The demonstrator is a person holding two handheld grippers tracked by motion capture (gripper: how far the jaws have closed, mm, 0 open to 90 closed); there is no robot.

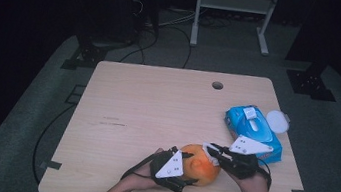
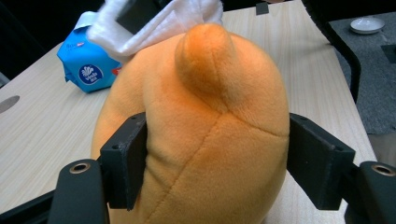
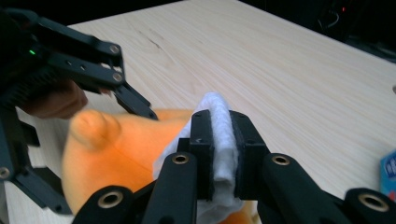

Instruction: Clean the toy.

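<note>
Nearest me, my left gripper (image 1: 186,175) has its two flat black jaws pressed into the sides of the plush (image 1: 200,164), a rounded orange toy of short, soft pile with stitched seams running over its body. In the left gripper view the jaws dent the fabric on both flanks of the plush (image 2: 205,135), so I have it clamped about midway open, and a stubby rounded nub stands up from the top. The toy sits on the table's (image 1: 156,109) near edge, a little right of centre, between my two hands.

My right gripper (image 1: 212,150) comes in from the other side with its jaws nearly together, pinching a wipe (image 3: 219,140), a white, fibrous, crumpled sheet folded thick between the pads. In the right gripper view the wipe lies against the orange pile, and in the left gripper view its loose folds (image 2: 154,23) drape over the toy's upper far side.

The table is pale wood-grain laminate with rounded corners and a small round hole (image 1: 217,85) near the far edge.

Farther right lies the pack (image 1: 253,133), a glossy blue soft packet with a white flap on top. Just beyond it, off the table's edge, sits a round white lid (image 1: 277,121).
</note>
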